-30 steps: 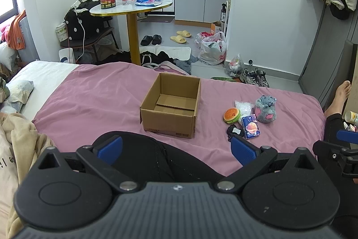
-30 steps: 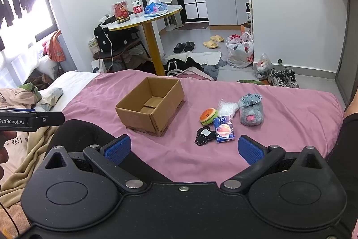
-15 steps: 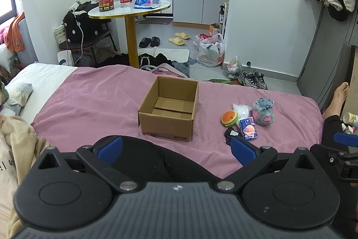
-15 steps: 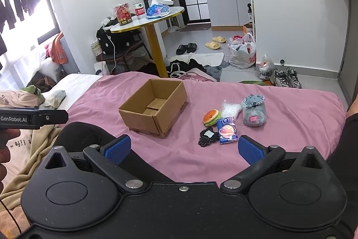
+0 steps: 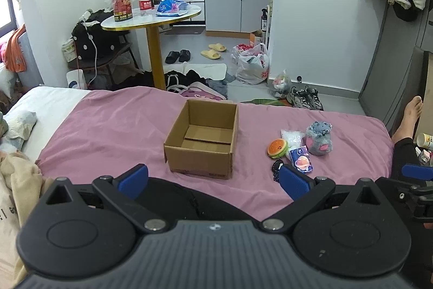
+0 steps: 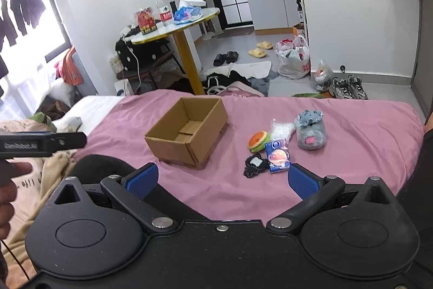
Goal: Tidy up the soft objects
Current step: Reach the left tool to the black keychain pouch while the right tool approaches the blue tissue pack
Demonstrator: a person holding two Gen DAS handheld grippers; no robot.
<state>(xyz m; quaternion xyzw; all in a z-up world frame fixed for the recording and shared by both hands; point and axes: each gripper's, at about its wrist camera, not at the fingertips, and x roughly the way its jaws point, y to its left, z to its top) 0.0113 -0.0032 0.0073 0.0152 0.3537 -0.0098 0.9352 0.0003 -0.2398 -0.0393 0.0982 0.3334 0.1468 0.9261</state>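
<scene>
Looking through the left wrist view, the cardboard box (image 5: 201,142) sits a bit lower and farther left in frame than a second ago, so the camera's tilted some. Left gripper (image 5: 213,179) is spread wide, blue ribbed pads holding nothing. Box is plain brown, open-topped, on the wrinkly pink bedsheet (image 5: 113,132). Right of it: a fuzzy grey plush (image 5: 318,138), squishy burger toy (image 5: 277,148) and a glossy tissue pack (image 5: 301,160), bunched together. Only this view catches a bare foot (image 5: 408,118).

Right wrist view: the right gripper (image 6: 222,179) is spread too, empty. The black knit piece (image 6: 253,166) shows fully here, touching the tissue pack; the left view half hides it.
</scene>
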